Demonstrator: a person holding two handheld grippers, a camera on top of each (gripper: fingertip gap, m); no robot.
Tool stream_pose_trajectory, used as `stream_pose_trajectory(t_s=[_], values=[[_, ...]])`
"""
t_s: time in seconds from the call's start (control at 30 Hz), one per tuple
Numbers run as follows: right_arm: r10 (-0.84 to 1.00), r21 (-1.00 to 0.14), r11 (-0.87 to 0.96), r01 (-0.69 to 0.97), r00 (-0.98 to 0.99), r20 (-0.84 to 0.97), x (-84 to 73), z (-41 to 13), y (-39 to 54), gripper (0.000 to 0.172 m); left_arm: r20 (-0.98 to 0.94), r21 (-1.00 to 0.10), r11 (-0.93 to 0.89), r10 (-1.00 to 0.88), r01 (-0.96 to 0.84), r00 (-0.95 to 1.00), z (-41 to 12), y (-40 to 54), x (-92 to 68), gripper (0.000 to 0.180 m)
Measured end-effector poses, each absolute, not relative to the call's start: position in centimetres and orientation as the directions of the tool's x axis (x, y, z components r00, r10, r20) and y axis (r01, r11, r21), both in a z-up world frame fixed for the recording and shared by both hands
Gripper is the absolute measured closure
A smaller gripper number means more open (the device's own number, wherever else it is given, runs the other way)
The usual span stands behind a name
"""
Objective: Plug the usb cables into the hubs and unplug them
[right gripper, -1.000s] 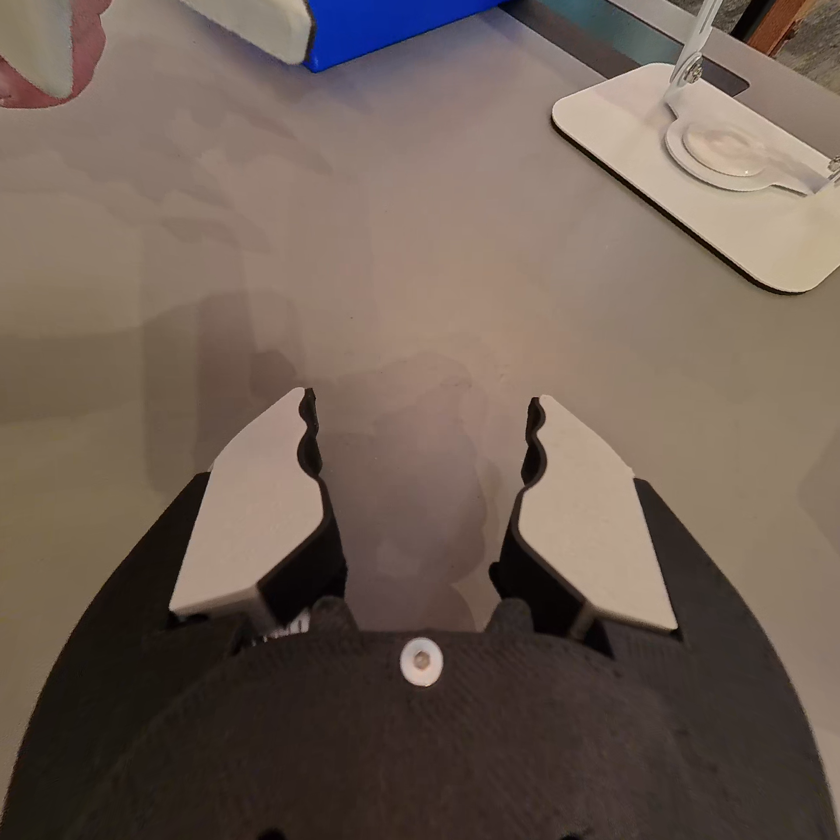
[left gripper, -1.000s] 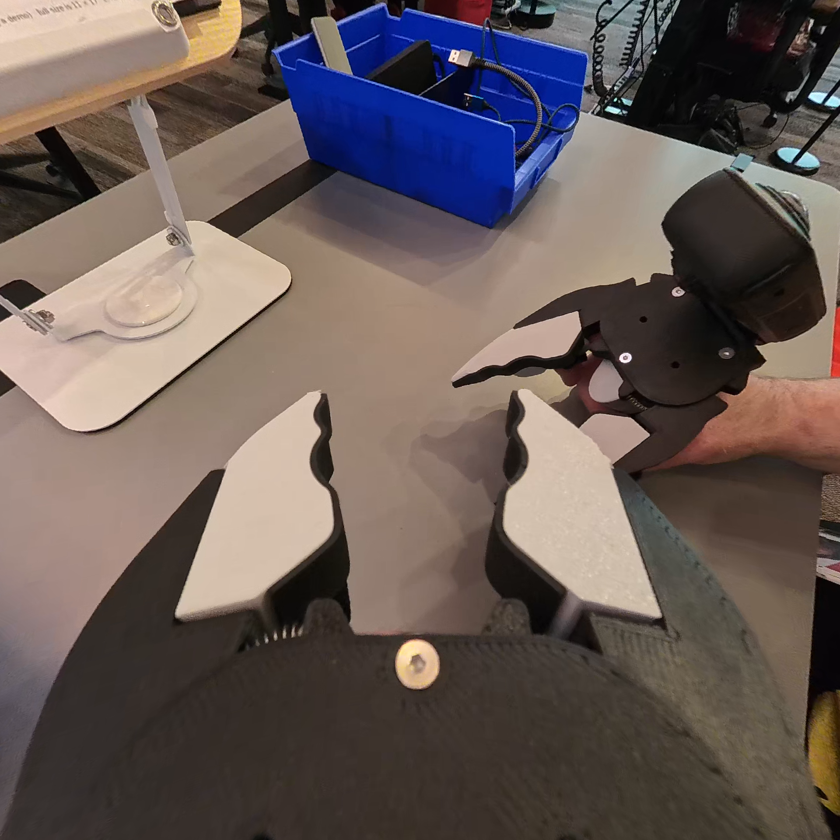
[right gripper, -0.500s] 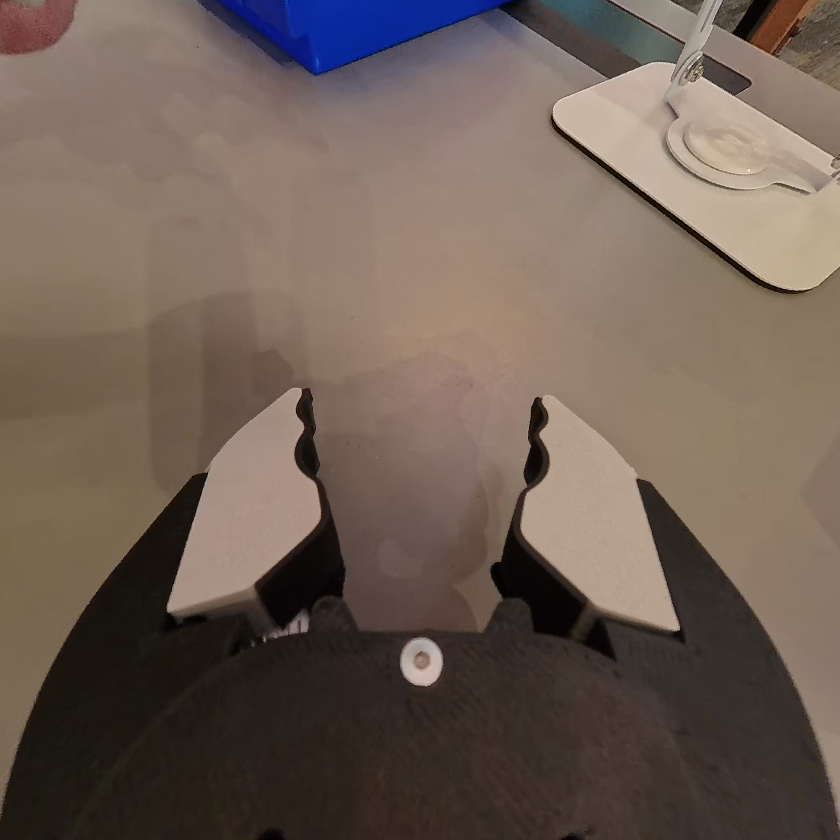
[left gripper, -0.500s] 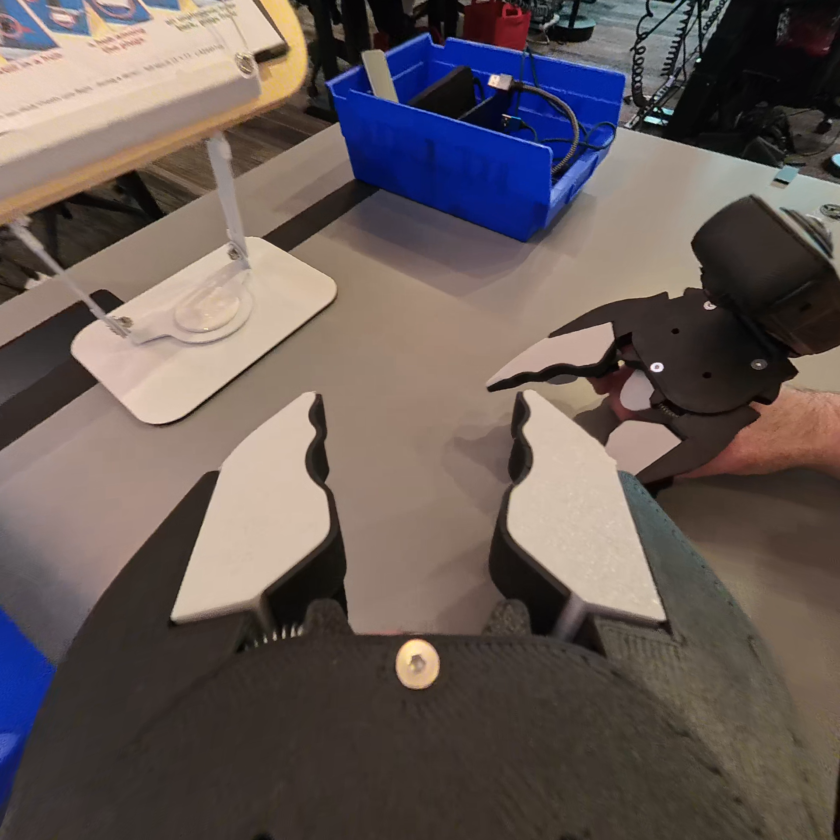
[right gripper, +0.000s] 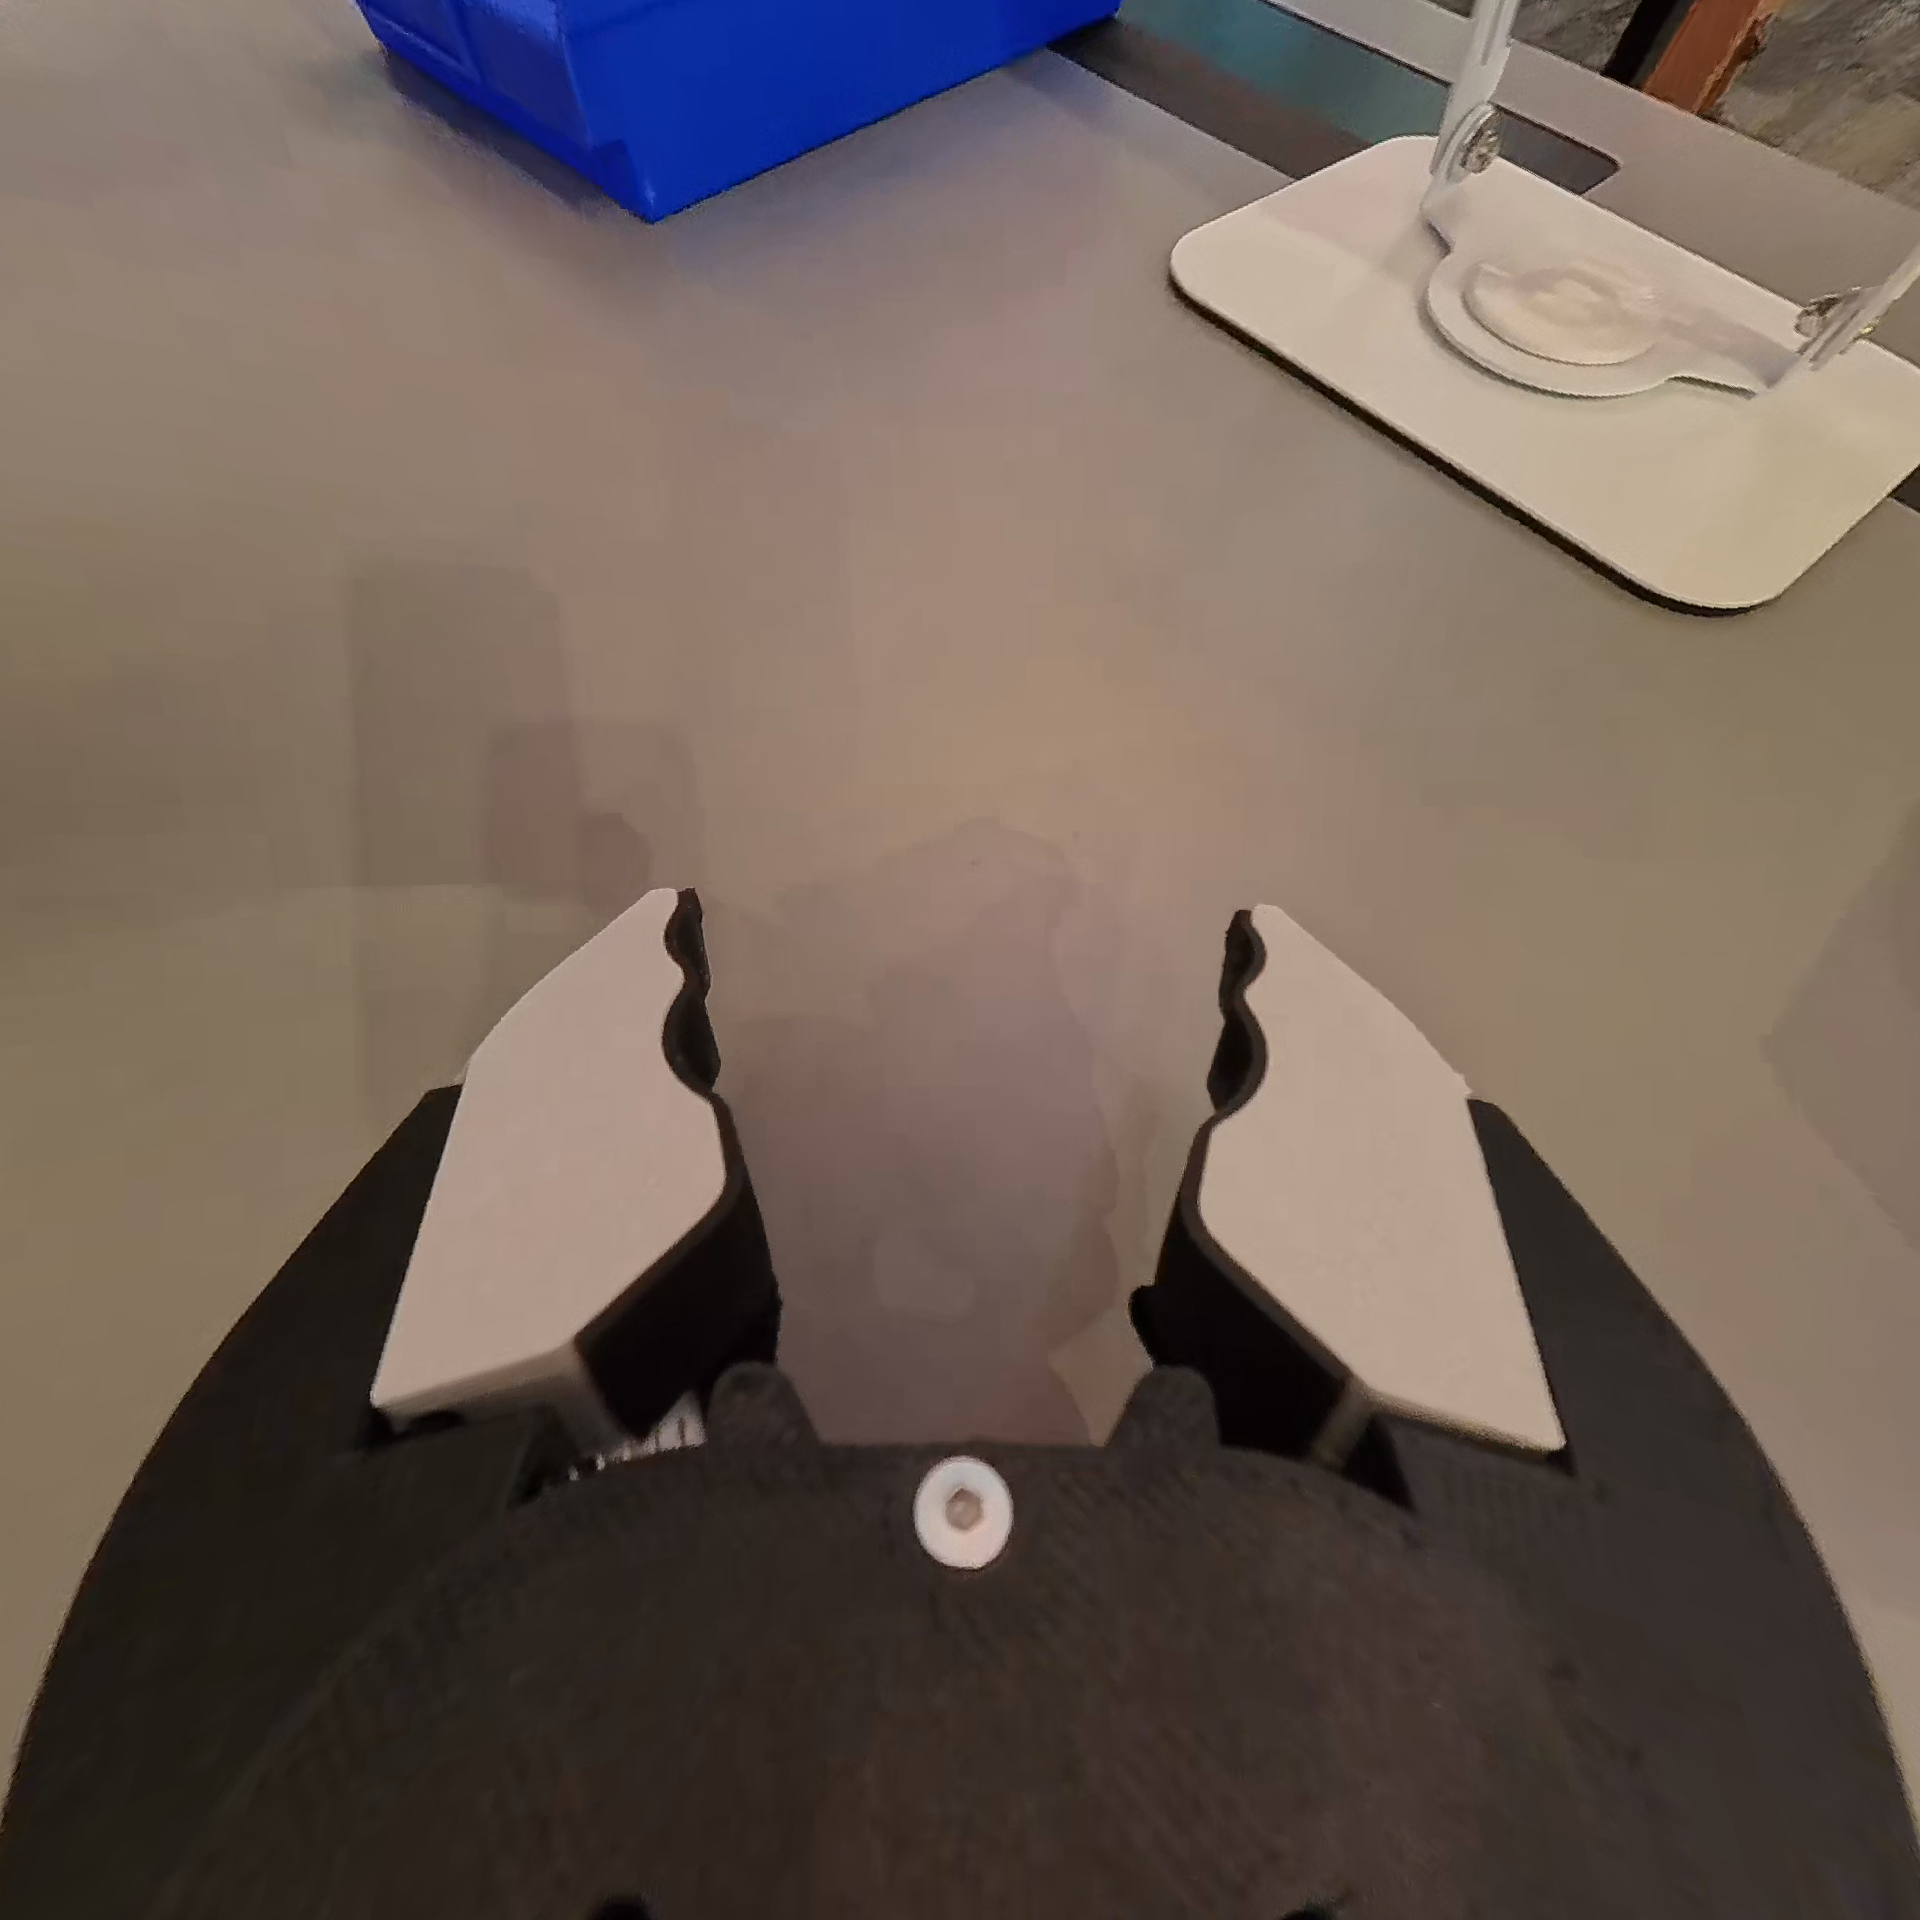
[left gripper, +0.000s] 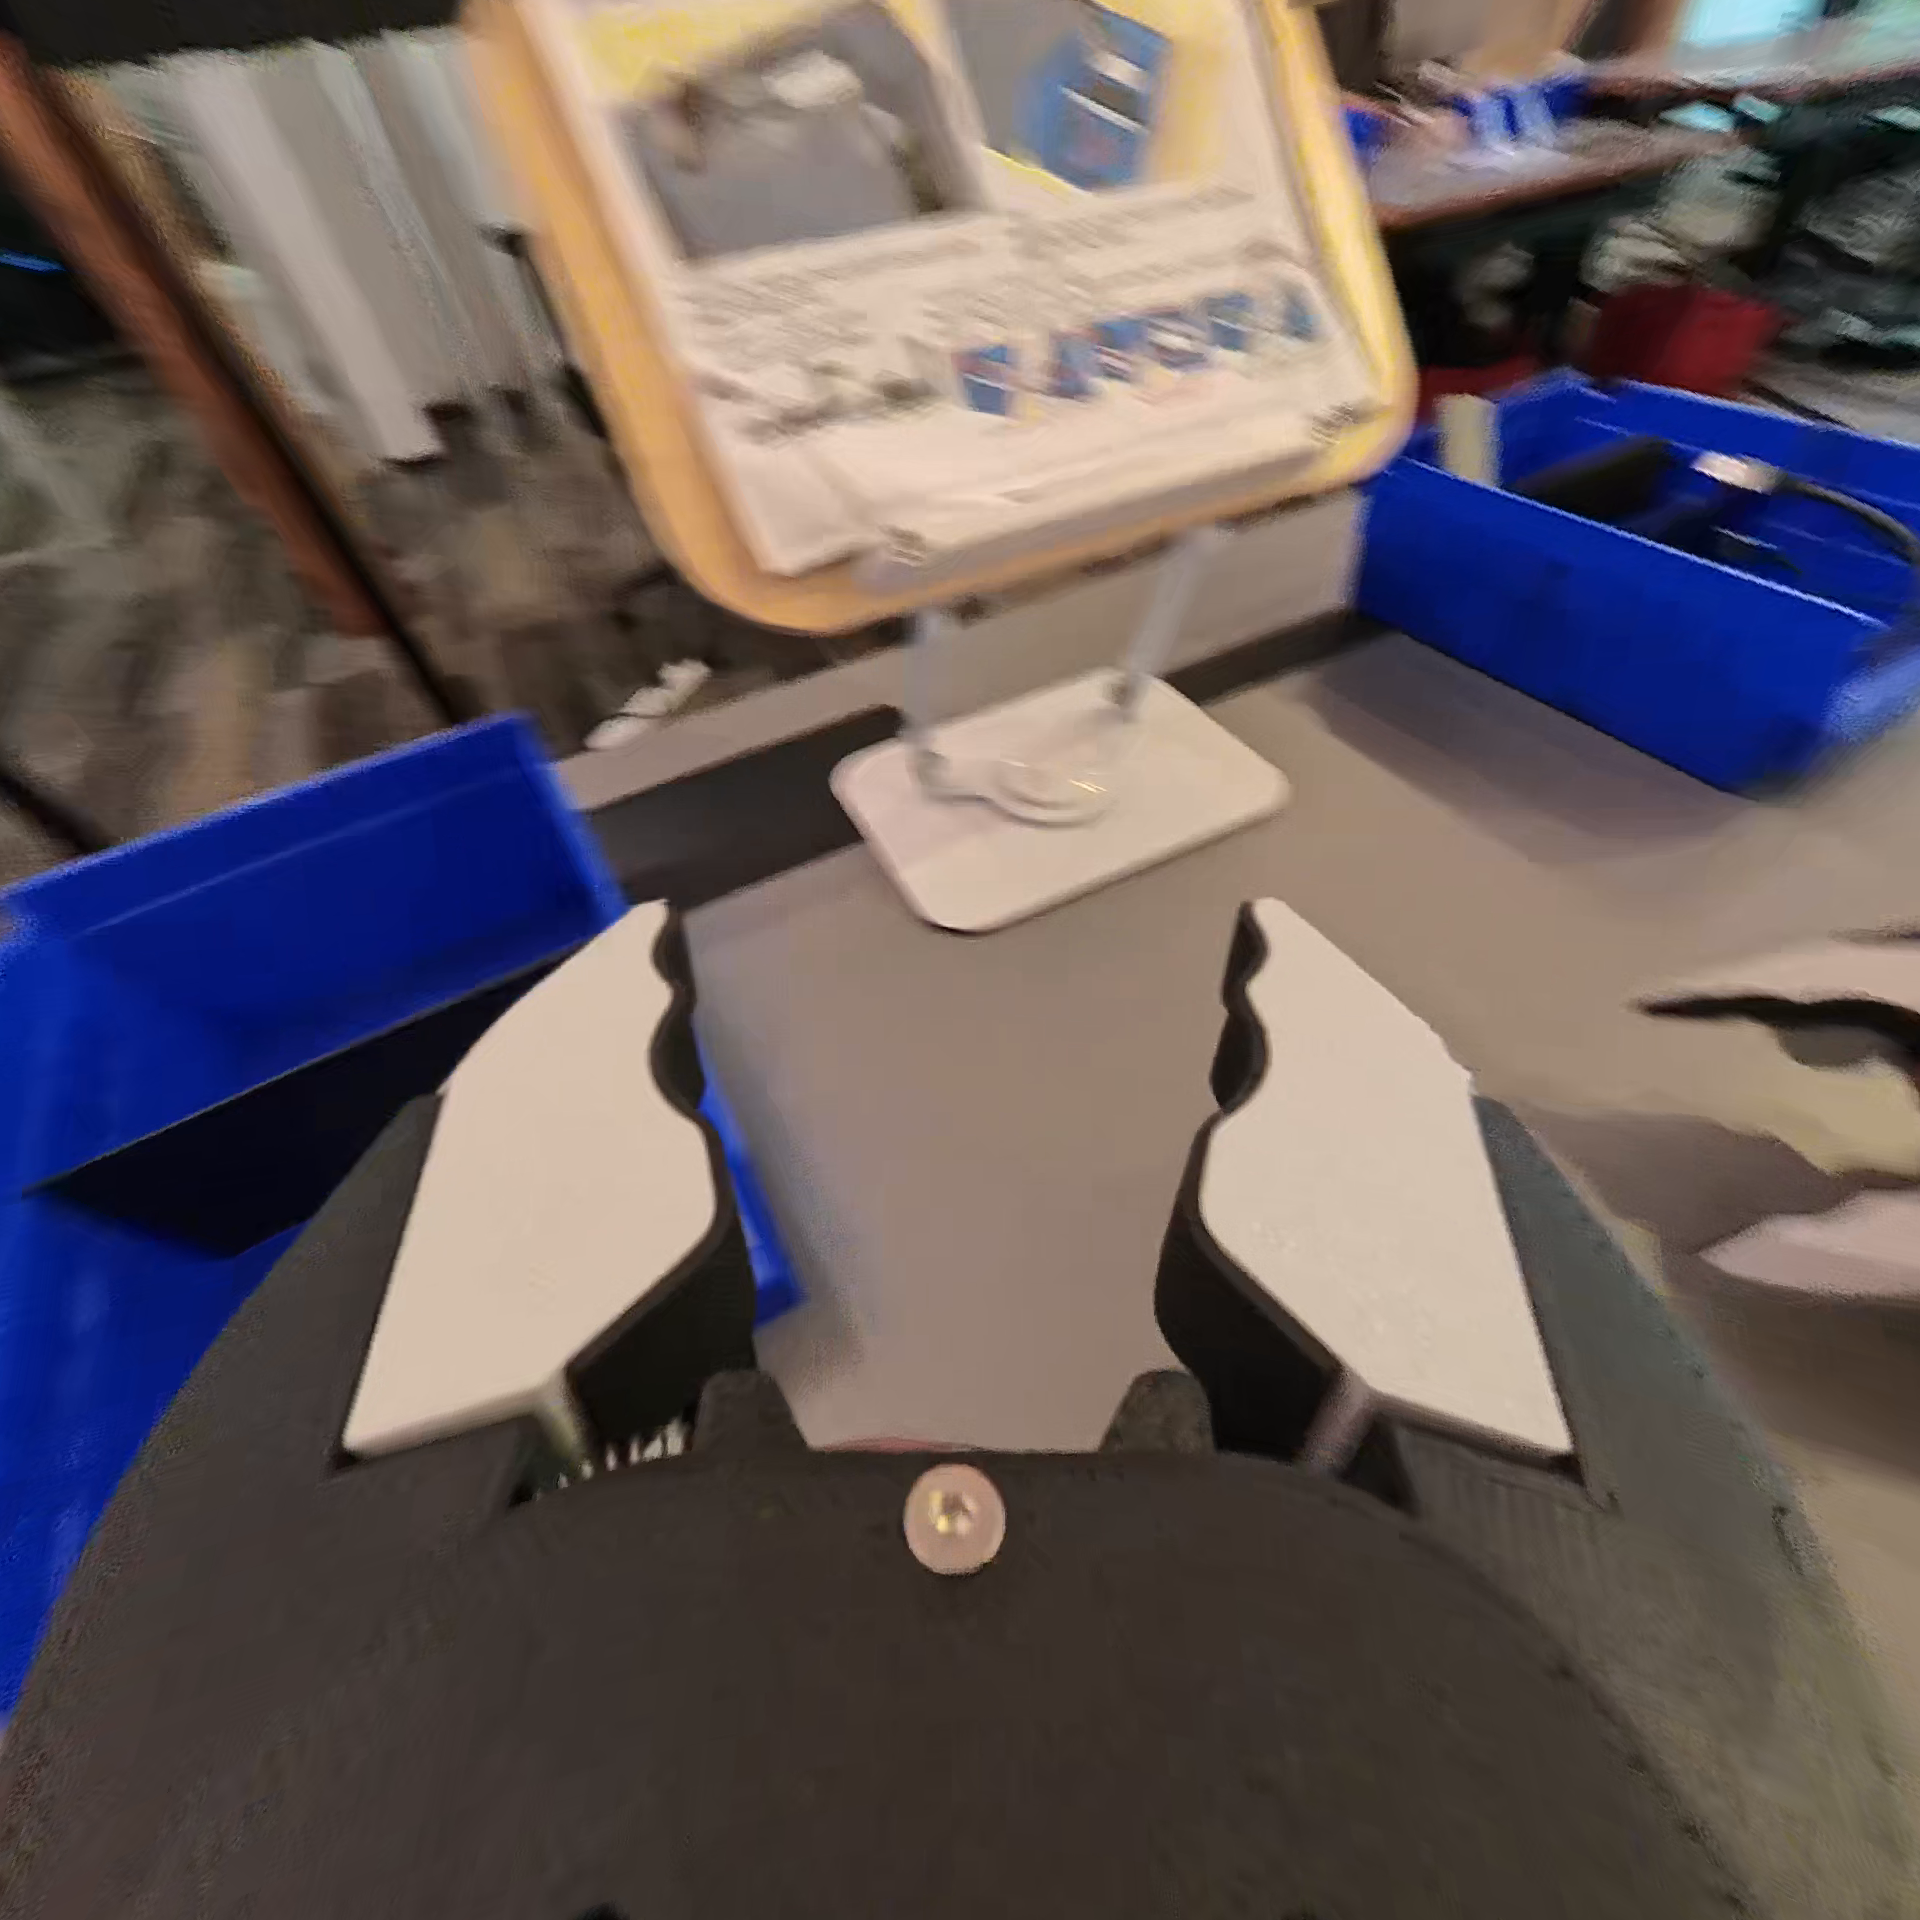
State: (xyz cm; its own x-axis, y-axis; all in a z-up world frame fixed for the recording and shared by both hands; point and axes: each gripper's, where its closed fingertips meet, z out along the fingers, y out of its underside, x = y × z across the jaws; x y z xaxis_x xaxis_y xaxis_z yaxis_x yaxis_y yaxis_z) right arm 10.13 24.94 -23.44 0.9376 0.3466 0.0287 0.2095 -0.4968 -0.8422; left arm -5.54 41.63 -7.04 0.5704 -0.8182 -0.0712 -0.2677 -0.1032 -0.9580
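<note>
Two blue bins stand on the grey table (right gripper: 935,520). The far blue bin (left gripper: 1621,613) is at the far right in the left wrist view; inside it lie a dark flat piece (left gripper: 1600,478), maybe a hub, though the picture is too blurred to be sure, a pale upright strip (left gripper: 1465,436) at its left end, and a black usb cable (left gripper: 1829,520) with a silver plug (left gripper: 1735,470) that points up. In the right wrist view only the lower corner of a blue bin (right gripper: 727,94) shows at the far edge, and its inside is hidden. The near blue bin (left gripper: 260,987) is at the left, just beside the left gripper; I see only its wall and a dark shadow within.

The cable looks thin and curved, and its plug is bright metal. It stays inside the far bin, well apart from both grippers.

Between the bins stands a white stand base (left gripper: 1060,831) with thin legs that carry a wood-framed board (left gripper: 956,301) with printed sheets, tilted over the table. The same base (right gripper: 1558,384) is at the far right in the right wrist view.

The left gripper (left gripper: 961,914) has its jaws wide, with only table between them. The right gripper (right gripper: 961,914) also has wide jaws over bare table; in the left wrist view its blurred fingers (left gripper: 1818,997) show at the right edge.
</note>
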Motion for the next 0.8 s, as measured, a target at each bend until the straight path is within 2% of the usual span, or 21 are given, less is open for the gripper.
stream_pose_trajectory(t_s=[0.13, 0.27, 0.5, 0.63, 0.77, 0.8], values=[[0.284, -0.872, -0.455, 0.18, 0.957, 0.05, 12.9, -22.4, 25.1, 0.077, -0.045, -0.988, -0.083, -0.651, -0.129, 0.758, -5.3, 46.4, -12.1, 0.077], [0.126, -0.92, -0.376, 0.107, 0.99, 0.064, 18.5, -19.6, 25.0, 0.073, -0.059, -0.989, -0.089, -0.477, -0.115, 0.877, -5.7, 50.8, -19.4, 0.069], [-0.181, -0.946, -0.316, 0.073, 0.974, 0.136, 30.5, -15.3, 24.2, 0.069, 0.029, -0.968, -0.245, -0.335, -0.058, 0.942, -10.3, 56.4, -27.4, 0.068], [-0.3, -0.94, -0.34, -0.004, 0.948, 0.105, 36.0, -15.7, 24.1, 0.072, 0.058, -0.937, -0.344, -0.345, -0.069, 0.937, -14.3, 58.3, -27.5, 0.067], [-0.321, -0.914, -0.401, -0.057, 0.943, 0.082, 38.4, -17.6, 25.0, 0.08, 0.076, -0.908, -0.406, -0.395, -0.1, 0.916, -17.1, 59.5, -25.7, 0.083], [-0.307, -0.907, -0.416, -0.067, 0.949, 0.071, 38.5, -18.1, 25.3, 0.085, 0.085, -0.901, -0.42, -0.415, -0.108, 0.906, -17.7, 59.6, -25.1, 0.096]])
